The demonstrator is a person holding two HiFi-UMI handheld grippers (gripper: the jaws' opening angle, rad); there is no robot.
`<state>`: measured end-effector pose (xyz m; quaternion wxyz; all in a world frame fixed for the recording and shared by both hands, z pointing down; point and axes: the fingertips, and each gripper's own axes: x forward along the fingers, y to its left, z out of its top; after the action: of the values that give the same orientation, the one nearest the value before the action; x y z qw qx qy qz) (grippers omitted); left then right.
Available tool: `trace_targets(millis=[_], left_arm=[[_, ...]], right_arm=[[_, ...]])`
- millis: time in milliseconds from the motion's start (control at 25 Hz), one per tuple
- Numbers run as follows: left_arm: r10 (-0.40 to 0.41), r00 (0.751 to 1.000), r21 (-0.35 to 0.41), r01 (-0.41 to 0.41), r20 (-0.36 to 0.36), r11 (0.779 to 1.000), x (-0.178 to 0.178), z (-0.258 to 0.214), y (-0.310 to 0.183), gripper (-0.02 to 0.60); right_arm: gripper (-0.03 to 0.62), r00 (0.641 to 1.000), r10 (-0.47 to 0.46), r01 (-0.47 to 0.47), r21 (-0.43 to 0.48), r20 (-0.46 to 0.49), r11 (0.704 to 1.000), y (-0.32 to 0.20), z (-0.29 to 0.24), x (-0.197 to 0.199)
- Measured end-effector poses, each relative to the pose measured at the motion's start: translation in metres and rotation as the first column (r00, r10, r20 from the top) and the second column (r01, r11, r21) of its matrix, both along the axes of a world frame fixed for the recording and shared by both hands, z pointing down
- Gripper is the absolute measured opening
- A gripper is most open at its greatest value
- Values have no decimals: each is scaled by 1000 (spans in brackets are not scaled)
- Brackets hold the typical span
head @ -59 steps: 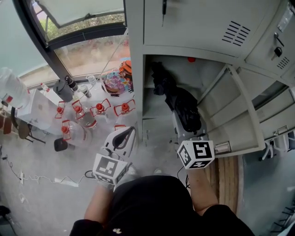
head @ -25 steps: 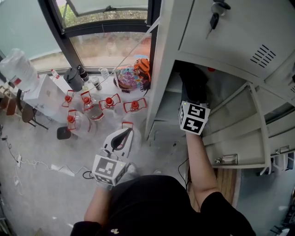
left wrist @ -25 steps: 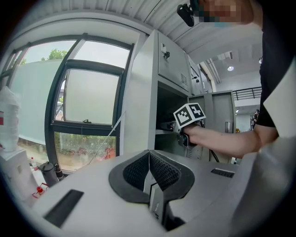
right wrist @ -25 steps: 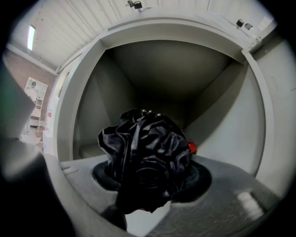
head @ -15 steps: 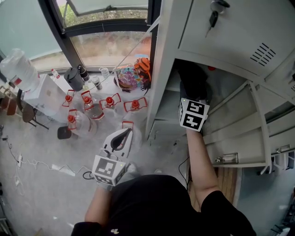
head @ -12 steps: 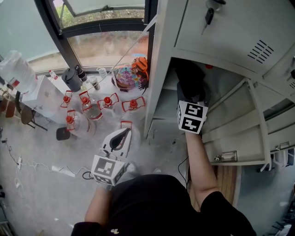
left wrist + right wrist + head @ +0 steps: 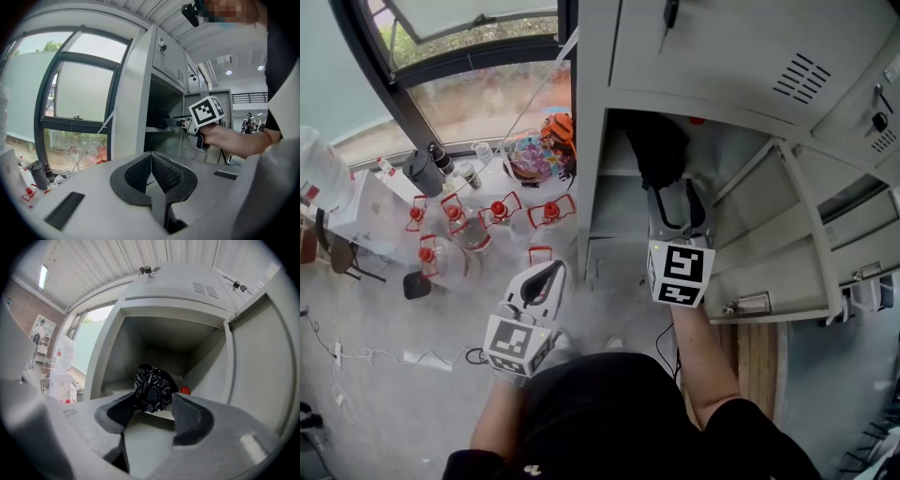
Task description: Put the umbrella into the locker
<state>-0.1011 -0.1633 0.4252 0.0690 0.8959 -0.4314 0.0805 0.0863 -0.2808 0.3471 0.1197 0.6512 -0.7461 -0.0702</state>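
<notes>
The black folded umbrella (image 7: 656, 150) lies on the shelf inside the open locker compartment (image 7: 609, 211); in the right gripper view its patterned end (image 7: 152, 386) faces me. My right gripper (image 7: 673, 194) sits just outside the compartment mouth. Its jaws are closing with nothing between them, and the umbrella lies beyond the fingertips (image 7: 180, 404). My left gripper (image 7: 550, 272) hangs low by the locker's left side, shut and empty, its pads (image 7: 140, 171) meeting.
The compartment's door (image 7: 792, 234) stands swung open to the right. A small red object (image 7: 185, 390) sits at the back of the shelf. Several red-capped water jugs (image 7: 478, 220) and a colourful bag (image 7: 530, 159) stand on the floor under the window.
The right gripper carried the umbrella into the locker, let it go and drew back out towards me. The umbrella stays on the shelf. The left gripper barely shifted.
</notes>
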Motion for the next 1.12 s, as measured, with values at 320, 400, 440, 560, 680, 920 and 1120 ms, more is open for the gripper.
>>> trace_targets(millis=[320,400,440,560,680,920,1120], left_arm=[[1,1000,-5,-1,6,1000,0,1,-5,12],[-4,1000,-7,4,8,1000,-2,2,-5,12],[-7,1000,-9,8,10,1000,-4,3,-6,12],[-26,1000,-14,26,14,1000,-10,5,-8,12],[-48,999,-16,48,16,999,-18,5,-10,12],[-82,996,-18,83,19,996,-30,5,-15,12],[-112,994,-22,113,14,993,-32,-1,-19,12]], right_arm=[[143,997,-22,21,-19,-77,1000,-4,4,-16],[134,995,-11,10,-10,-102,1000,-8,3,-17],[132,993,-7,6,-5,-115,1000,-10,3,-17],[130,990,-3,3,1,-141,1000,-18,4,-20],[130,988,3,-2,5,-152,1000,-28,5,-21],[130,990,10,-12,-11,-141,1000,-47,7,-20],[130,984,21,-26,-22,-175,999,-63,7,-18]])
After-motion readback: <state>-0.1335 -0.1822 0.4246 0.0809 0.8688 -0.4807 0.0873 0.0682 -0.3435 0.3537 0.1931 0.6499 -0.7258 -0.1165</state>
